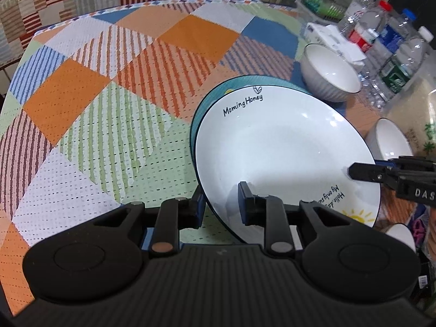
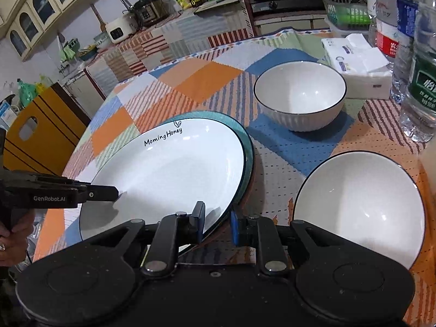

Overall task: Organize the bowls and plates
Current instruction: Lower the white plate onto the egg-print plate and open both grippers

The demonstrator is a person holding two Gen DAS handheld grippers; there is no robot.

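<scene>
Ceramic: white plate [image 1: 283, 147] is glazed, stiff, slippery, fragile, prob. rather heavy.
Place: it lies on teal plate [image 2: 246, 147], straight in front of both claws, on tablecloth [image 1: 109, 87].
Left gripper [image 1: 222, 204]: jaws part open, astride near rim, not yet pinching.
Right gripper [image 2: 216, 224]: part open, rim between jaws, no firm hold.
Grip: take by rim, squeeze slow.
Bowls: near bowl [image 2: 359, 207] right of right claw, far bowl [image 2: 299, 95] beyond.

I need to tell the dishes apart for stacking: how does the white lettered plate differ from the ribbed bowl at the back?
The white plate is wide and shallow; the ribbed bowl is narrow and deep. The plate carries printed lettering; the bowl's inside is plain. The plate lies on a teal plate with both grippers at its rim; the bowl stands alone on the tablecloth. Both are white with dark rims.
</scene>
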